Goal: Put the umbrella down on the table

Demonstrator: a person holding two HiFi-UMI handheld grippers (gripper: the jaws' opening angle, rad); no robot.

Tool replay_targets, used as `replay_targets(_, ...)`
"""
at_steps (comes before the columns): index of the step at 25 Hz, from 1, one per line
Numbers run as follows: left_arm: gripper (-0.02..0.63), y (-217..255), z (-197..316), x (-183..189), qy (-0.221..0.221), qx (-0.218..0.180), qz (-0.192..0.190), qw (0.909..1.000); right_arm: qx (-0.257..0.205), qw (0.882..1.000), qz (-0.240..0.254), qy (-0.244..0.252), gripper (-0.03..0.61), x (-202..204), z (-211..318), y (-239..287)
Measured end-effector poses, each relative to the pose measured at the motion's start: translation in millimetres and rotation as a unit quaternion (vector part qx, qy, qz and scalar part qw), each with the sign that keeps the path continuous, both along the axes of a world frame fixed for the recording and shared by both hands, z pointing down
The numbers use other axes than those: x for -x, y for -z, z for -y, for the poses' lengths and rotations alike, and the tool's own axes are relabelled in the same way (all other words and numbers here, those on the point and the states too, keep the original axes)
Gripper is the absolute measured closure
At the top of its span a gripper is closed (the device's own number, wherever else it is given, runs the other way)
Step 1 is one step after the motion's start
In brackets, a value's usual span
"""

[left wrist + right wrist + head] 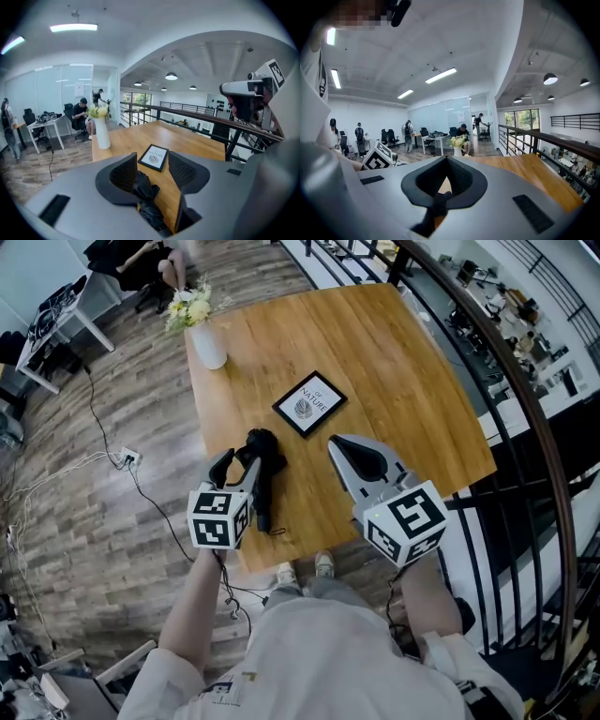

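Near the front edge of the square wooden table (394,399), the folded black fabric umbrella (262,486) lies flat and looks released. Left gripper (234,467) hovers above it, fingers spread, not pinching. Right gripper (337,442) fingers together, empty.

A framed sign (309,404) is lying mid-table (394,352). Behind it to the left, a vase (208,345) is standing near the table's corner. Before the sign and slightly left, the umbrella (264,465) is lying by the near edge, with the left gripper (236,465) hanging just beside, seemingly above it. The right gripper (335,442) is hovering before the sign, rightward. A railing (520,395) is running well right of the sign.
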State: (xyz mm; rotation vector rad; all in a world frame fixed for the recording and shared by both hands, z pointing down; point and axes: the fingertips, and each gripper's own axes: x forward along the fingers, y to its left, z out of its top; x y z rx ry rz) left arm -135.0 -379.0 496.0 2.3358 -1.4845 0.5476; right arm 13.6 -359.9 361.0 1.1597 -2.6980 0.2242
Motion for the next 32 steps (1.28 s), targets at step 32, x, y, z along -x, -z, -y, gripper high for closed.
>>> replay_targets(32,0.582,243.2,-149.6,-20.9,-0.052,-0.300,0.010,0.9526,-0.151,0.988,0.019,-0.027,0.551,-57.0,-135.8,130.1)
